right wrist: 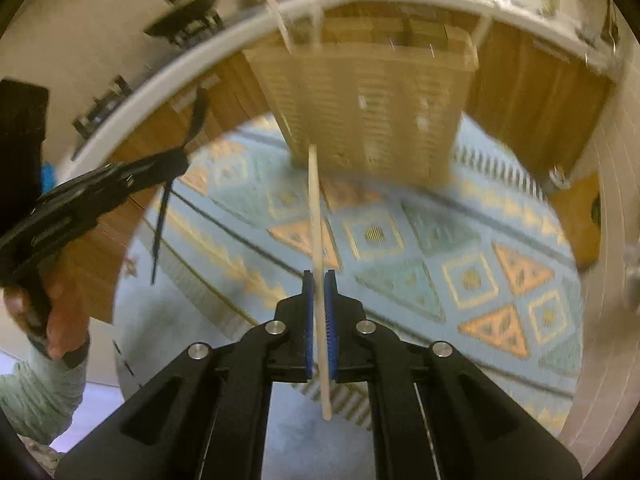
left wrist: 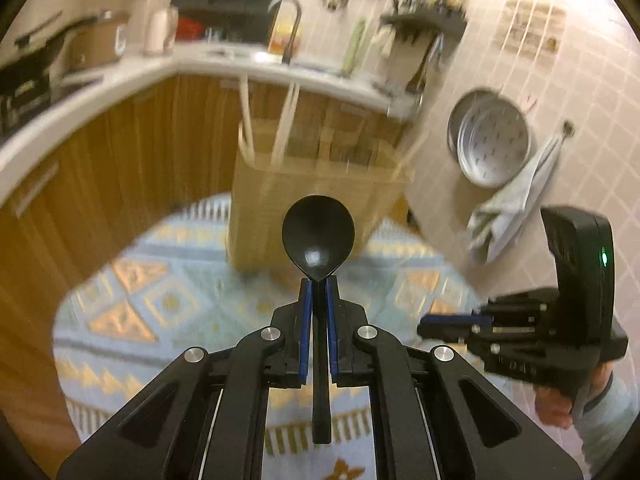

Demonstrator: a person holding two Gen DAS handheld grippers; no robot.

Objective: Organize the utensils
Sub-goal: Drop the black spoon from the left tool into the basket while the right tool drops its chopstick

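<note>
- Left tool (left wrist: 319, 282) is clamped on the neck of a black plastic spoon (left wrist: 319, 233). The bowl points forward past the fingertips and the handle runs straight back between the blue pads (left wrist: 306, 332).
- Right tool (right wrist: 319, 280) is pinched tight on a pale wooden chopstick (right wrist: 317, 216), its long axis in line with the fingers. One end reaches forward, the other trails back under the tool.
- Dead ahead of both stands the tall slatted wooden utensil holder (left wrist: 316, 196), upright on the round bench under a blue and orange patterned cloth (left wrist: 132, 280). It sits toward the far edge.
- Pale sticks (left wrist: 247, 116) already poke up out of the holder's left side.
- What matters here: the holder's open top lies ahead of and above both tool tips, so each utensil likely has to be lifted over the rim and tipped end-down. In the right wrist view the chopstick tip overlaps the holder's front wall. Neither tool is clearly the nearer.
- Room beyond: wood-fronted kitchen counter (left wrist: 120, 128), tap (left wrist: 289, 24), tiled wall, hanging metal basin (left wrist: 490, 138). It is all blurred, so there is some camera motion.
</note>
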